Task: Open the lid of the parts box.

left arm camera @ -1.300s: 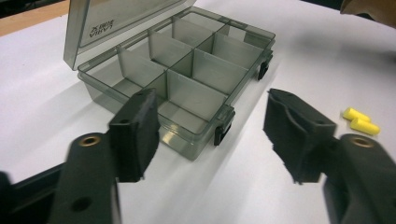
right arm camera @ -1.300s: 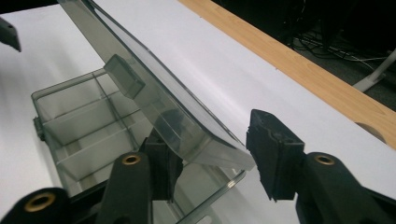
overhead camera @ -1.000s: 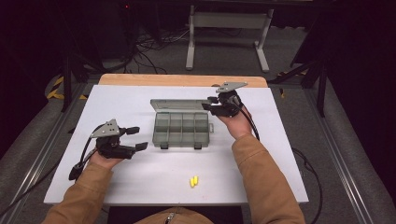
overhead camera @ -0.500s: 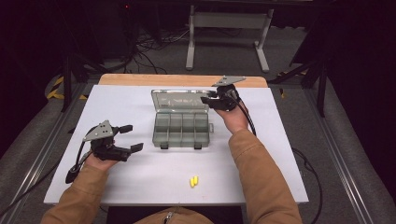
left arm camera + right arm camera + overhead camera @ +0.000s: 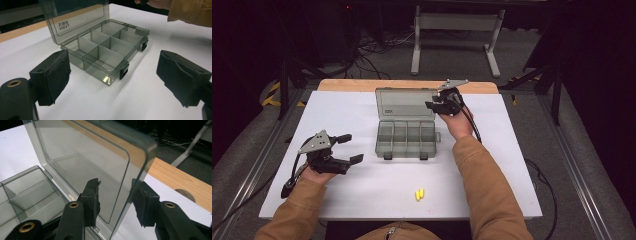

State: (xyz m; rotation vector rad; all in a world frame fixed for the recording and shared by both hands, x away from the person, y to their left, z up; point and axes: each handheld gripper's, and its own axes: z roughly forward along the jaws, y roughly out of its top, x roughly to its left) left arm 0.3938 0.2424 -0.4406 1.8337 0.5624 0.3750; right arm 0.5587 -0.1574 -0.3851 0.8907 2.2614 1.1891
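Near the left front corner of the table (image 5: 352, 107): the left gripper (image 5: 354, 148). Stands wide, having just been opening, with nothing between the jaws. Points rightward at the short left end of the box (image 5: 406, 140), well apart from it.

In the middle of the table: the box, open, with its long axis parallel to the front edge and the hinge on the far side. Rises from there nearly upright: the lid (image 5: 404, 102).

Close to the front edge, before the box: two small yellow pieces (image 5: 419, 194).

At the lid's right edge: the right gripper (image 5: 430, 106). Straddles that edge with narrow jaws; cannot tell whether the pads really press. Is clearly the nearer hand, so probably leads any further swing of the lid about the hinge.
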